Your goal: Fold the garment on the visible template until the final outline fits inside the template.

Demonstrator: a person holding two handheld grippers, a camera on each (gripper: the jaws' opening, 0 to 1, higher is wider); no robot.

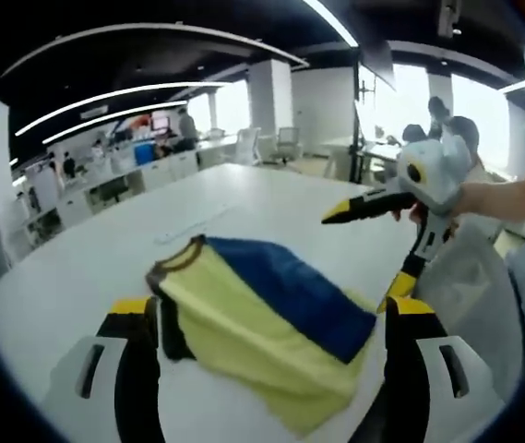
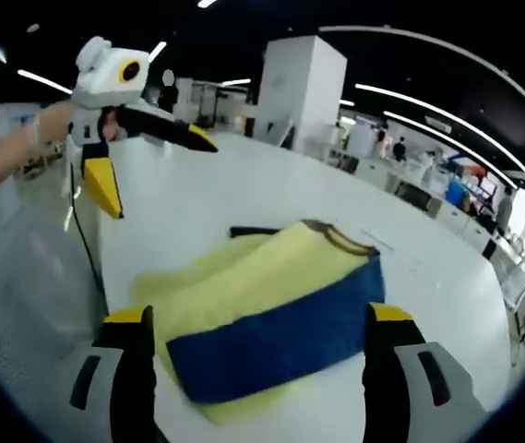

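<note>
Folded garment (image 1: 262, 323) lies mid-frame between the left gripper (image 1: 276, 323) jaws, spread apart; right gripper (image 2: 262, 328) likewise empty.

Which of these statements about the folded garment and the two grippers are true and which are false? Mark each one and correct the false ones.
1. The garment is yellow and blue with a dark collar. True.
2. The left gripper is shut on the garment. False: its jaws stand open, one on each side of the garment.
3. The garment lies on a white table. True.
4. The right gripper is resting on the garment. False: in the left gripper view it is held up in the air, open, above the table.
5. The garment is spread out flat and unfolded. False: it lies folded in layers.
</note>
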